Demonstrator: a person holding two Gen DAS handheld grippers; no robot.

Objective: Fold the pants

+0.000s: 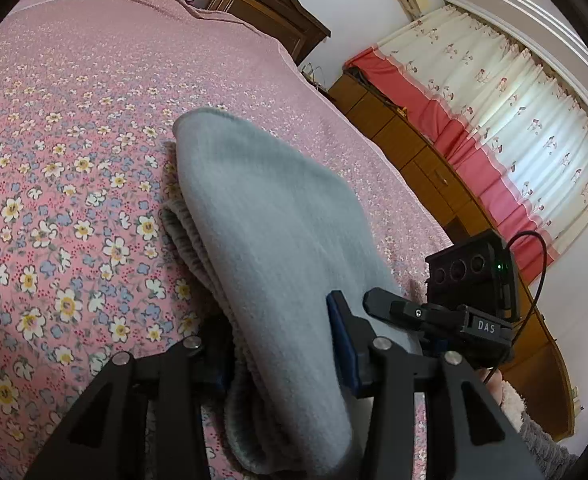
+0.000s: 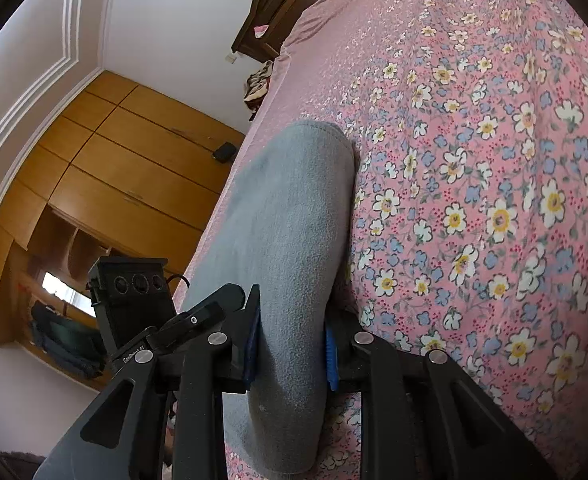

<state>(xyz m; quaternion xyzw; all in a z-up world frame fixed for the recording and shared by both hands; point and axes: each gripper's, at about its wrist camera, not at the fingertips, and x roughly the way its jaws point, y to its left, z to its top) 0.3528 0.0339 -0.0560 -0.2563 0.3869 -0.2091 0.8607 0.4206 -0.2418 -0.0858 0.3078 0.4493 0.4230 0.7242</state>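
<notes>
Both grippers straddle the folded grey pants (image 1: 262,208) on the bed (image 1: 74,140), laying them flat: left gripper (image 1: 282,344) part-open, its jaws slack around the cloth; right gripper (image 2: 292,344) pinching its fold

Loads of open floral bedspread (image 1: 74,168) ahead and off to the side, nothing sitting on it. Only real obstacle: folded grey pants (image 1: 262,216) lying dead ahead. Dark headboard (image 1: 262,4) walls off the far end; wooden cabinets (image 2: 134,176) past the bed's edge.

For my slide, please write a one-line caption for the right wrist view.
Right hand-held gripper clamps folded grey pants lying on a pink floral bedspread.
</notes>
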